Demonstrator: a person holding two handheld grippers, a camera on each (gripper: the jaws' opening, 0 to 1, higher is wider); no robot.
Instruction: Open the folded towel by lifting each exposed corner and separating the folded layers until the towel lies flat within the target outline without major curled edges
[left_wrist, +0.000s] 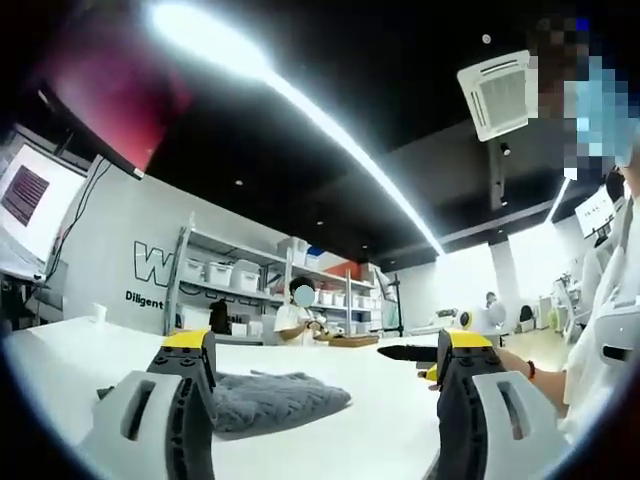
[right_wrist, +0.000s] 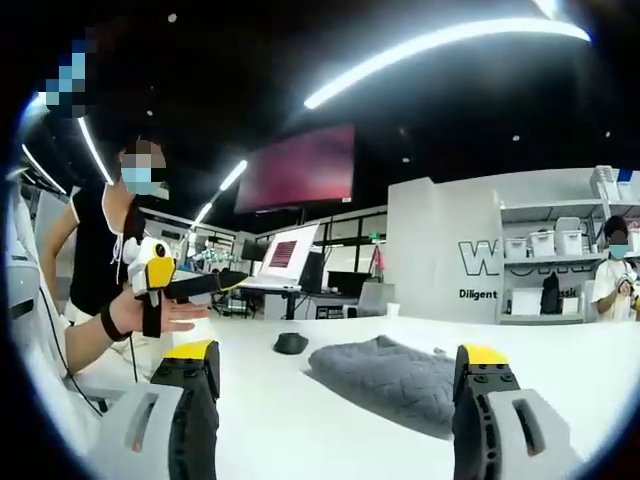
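Towel (left_wrist: 270, 398) lies folded in a grey, knitted heap on the white table (left_wrist: 80, 350), low and left of centre in the left gripper view, partly hidden behind the left jaw of that view; in the right gripper view the same towel (right_wrist: 395, 375) sits lower centre, between the two jaws and beyond them, with its near edge pointing toward the lower left of the frame. The left gripper (left_wrist: 325, 365) has its jaws wide apart with nothing between them, and it hangs short of the cloth. The right gripper (right_wrist: 340, 375) is likewise spread and empty, well back from the fabric. No target outline can be made out on the tabletop. A small dark object (right_wrist: 291, 343) rests on the table just left of the towel in the right gripper view. At the left of that frame another person (right_wrist: 105, 250) stands beside the table holding a yellow-tipped device (right_wrist: 160, 280). My reading is that the unfolding has not begun: this is the approach, with both tools facing the bundle and no layer lifted. The next move calls for bringing one gripper down to an exposed corner, closing on the top layer only, and peeling it up and outward while the other steadies the rest
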